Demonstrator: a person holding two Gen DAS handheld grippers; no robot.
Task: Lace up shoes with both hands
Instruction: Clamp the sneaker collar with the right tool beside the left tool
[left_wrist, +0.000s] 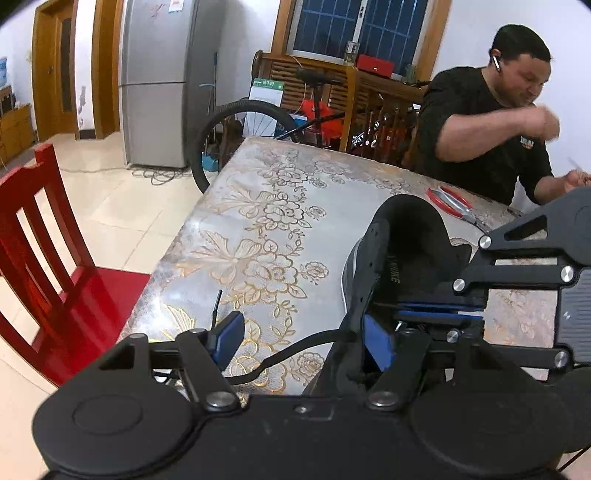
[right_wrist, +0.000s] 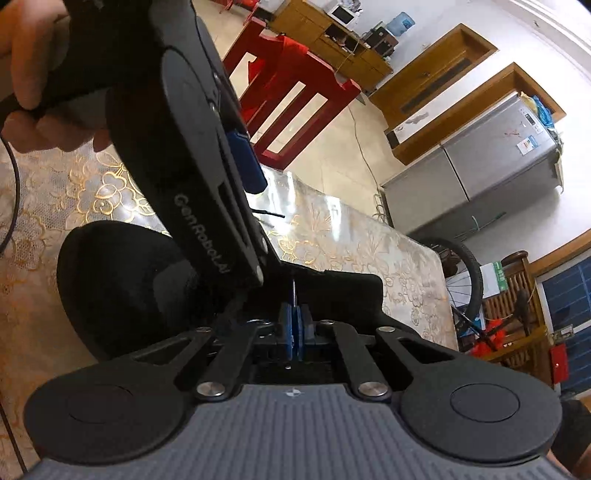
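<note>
A black shoe (left_wrist: 402, 240) stands on the floral table, its opening facing me; it also shows in the right wrist view (right_wrist: 122, 284). My left gripper (left_wrist: 303, 339) is open, one blue pad (left_wrist: 229, 336) left of the shoe, the other (left_wrist: 376, 343) at the shoe's eyelet flap. A black lace (left_wrist: 295, 350) runs from the shoe across the gap between them. My right gripper (right_wrist: 294, 325) is shut on the lace tip (right_wrist: 294, 291) over the shoe's tongue; it shows from the side in the left wrist view (left_wrist: 439, 312). The left gripper crosses the right wrist view (right_wrist: 207, 206).
Red-handled pliers (left_wrist: 452, 203) lie on the table (left_wrist: 258, 206) beyond the shoe. A man in black (left_wrist: 491, 122) sits at the far side. A red chair (left_wrist: 48, 266) stands at the table's left edge. A bicycle (left_wrist: 236, 129) and fridge (left_wrist: 159, 81) stand behind.
</note>
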